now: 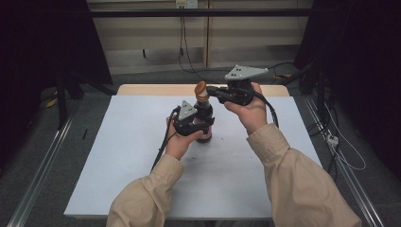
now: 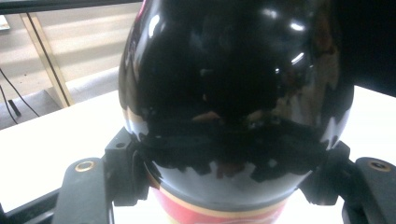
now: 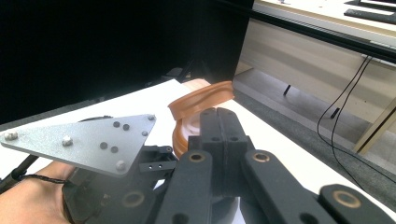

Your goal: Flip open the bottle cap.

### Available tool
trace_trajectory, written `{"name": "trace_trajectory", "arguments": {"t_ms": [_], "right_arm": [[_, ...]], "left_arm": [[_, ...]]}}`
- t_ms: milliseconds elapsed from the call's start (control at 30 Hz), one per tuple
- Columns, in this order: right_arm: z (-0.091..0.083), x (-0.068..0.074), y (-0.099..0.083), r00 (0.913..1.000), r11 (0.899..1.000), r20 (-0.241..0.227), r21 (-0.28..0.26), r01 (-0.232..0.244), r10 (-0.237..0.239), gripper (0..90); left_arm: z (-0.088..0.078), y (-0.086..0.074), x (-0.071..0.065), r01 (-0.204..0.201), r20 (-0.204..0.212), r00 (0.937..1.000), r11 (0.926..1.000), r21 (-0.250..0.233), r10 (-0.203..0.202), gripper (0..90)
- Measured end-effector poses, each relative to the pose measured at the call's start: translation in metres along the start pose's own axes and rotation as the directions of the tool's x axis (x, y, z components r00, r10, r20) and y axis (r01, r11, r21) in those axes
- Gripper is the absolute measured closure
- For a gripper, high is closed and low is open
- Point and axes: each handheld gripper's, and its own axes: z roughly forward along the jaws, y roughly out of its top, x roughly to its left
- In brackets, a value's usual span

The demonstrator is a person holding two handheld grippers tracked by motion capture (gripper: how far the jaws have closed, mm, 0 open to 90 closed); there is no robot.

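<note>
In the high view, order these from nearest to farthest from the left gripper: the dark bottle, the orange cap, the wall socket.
1. dark bottle, clamped between its jaws.
2. orange cap, flipped open on top, above it.
3. wall socket, far back on the wall.

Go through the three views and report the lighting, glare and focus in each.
High view: dim, dark surroundings, evenly lit white table, mild softness. Left gripper view: the dark bottle is glossy with bright glare spots, the table behind it blown out white. Right gripper view: the near jaws are soft, the orange cap moderately sharp, the left background black, the right brightly lit.
</note>
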Motion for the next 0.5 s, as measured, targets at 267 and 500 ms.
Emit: {"name": "trace_trajectory", "arguments": {"t_ms": [267,500], "right_arm": [[0.0001,0.0017,0.0046,1.0000,1.000,-0.010,-0.012,-0.002,0.002,90.0],[0.0035,0.0045,0.0062,0.9999,1.000,-0.011,-0.008,0.003,-0.003,90.0]], "left_arm": [[0.0001,0.0000,0.0002,-0.004,0.018,0.9998,1.0000,0.000,0.004,30.1],[-0.0002,-0.0003,0.0002,-0.002,0.018,0.9998,1.0000,0.000,0.002,30.1]]}}
